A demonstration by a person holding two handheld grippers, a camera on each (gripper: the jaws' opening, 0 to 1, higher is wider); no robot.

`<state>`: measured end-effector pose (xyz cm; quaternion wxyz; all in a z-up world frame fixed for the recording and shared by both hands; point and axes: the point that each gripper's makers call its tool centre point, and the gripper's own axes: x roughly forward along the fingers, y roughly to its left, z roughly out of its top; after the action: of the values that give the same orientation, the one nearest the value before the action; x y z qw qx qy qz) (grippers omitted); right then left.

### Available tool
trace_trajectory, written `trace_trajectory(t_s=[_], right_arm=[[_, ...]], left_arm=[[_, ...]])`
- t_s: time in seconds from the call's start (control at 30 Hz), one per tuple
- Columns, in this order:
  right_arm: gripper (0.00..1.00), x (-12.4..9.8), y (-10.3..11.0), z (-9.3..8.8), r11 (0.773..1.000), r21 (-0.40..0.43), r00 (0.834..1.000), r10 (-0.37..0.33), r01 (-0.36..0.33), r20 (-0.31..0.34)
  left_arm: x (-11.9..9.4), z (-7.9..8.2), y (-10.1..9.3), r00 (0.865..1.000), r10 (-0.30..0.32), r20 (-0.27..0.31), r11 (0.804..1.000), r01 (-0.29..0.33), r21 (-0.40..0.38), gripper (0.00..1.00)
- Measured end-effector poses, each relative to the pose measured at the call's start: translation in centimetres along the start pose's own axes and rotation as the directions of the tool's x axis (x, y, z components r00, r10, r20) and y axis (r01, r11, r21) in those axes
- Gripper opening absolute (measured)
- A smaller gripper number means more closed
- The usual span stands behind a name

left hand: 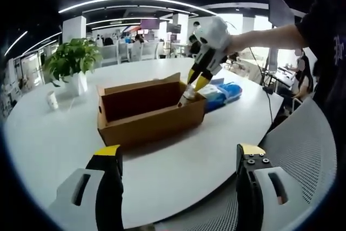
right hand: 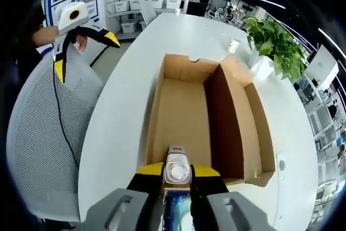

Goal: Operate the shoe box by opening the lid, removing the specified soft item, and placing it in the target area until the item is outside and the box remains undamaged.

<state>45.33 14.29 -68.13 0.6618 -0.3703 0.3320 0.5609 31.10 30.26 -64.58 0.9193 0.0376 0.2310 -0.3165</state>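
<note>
Right gripper view has the right gripper [right hand: 177, 179] clamped on a soft packet [right hand: 177, 172] at the near end of the open shoe box [right hand: 181, 112], while the left gripper [left hand: 178, 158] hangs wide apart, empty, beside the white table [left hand: 54, 144].

shoe box [left hand: 146, 113] — brown cardboard, lid open | soft item [right hand: 176, 172] — over box end

White table [left hand: 178, 171] bears box [left hand: 146, 120], plant [left hand: 73, 66], cup [left hand: 52, 100].
</note>
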Motion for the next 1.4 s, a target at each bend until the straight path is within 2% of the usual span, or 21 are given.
trace_trajectory(t_s=[0.5, 0.83, 1.4], right_arm=[[0.13, -0.8, 0.1, -1.2, 1.000, -0.014, 0.998, 0.025, -0.026, -0.061], [0.13, -0.3, -0.4, -0.7, 0.999, -0.033, 0.994, 0.039, -0.043, -0.104], [0.14, 0.3, -0.2, 1.0, 0.994, -0.079, 0.991, 0.061, -0.070, -0.117]], left_arm=[[0.0, 0.0, -0.1, 1.000, -0.002, -0.003, 1.000, 0.002, 0.003, 0.85], [0.0, 0.1, 0.1, 1.000, 0.005, 0.002, 1.000, -0.005, -0.001, 0.85], [-0.1, 0.2, 0.2, 1.000, 0.009, 0.012, 1.000, -0.009, -0.006, 0.85]])
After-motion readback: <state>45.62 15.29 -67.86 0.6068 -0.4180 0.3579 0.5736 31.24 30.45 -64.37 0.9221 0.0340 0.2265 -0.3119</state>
